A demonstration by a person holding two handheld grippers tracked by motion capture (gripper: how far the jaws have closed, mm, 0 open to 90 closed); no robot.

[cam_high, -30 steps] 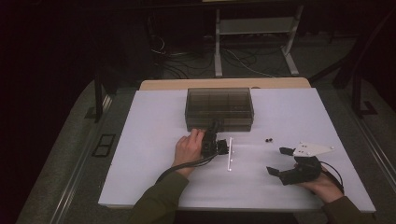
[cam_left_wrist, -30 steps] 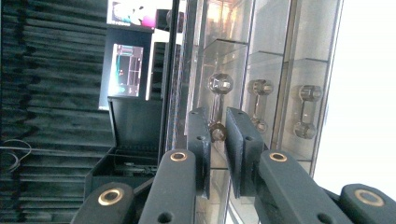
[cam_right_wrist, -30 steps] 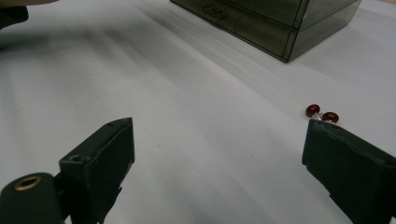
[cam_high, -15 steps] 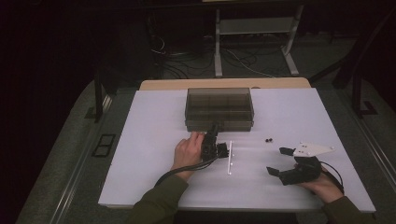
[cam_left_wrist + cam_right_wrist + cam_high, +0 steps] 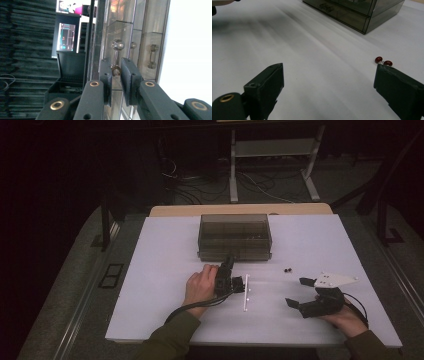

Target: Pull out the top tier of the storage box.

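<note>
The left gripper has crept toward the front of the drawer box since a second ago; before, it sat a little farther back on the white table. Its jaws, narrow, have just been easing apart, with a drawer handle between the pads; whether they press it I cannot tell. The right gripper has stayed put, jaws wide and empty, near two red beads.
</note>
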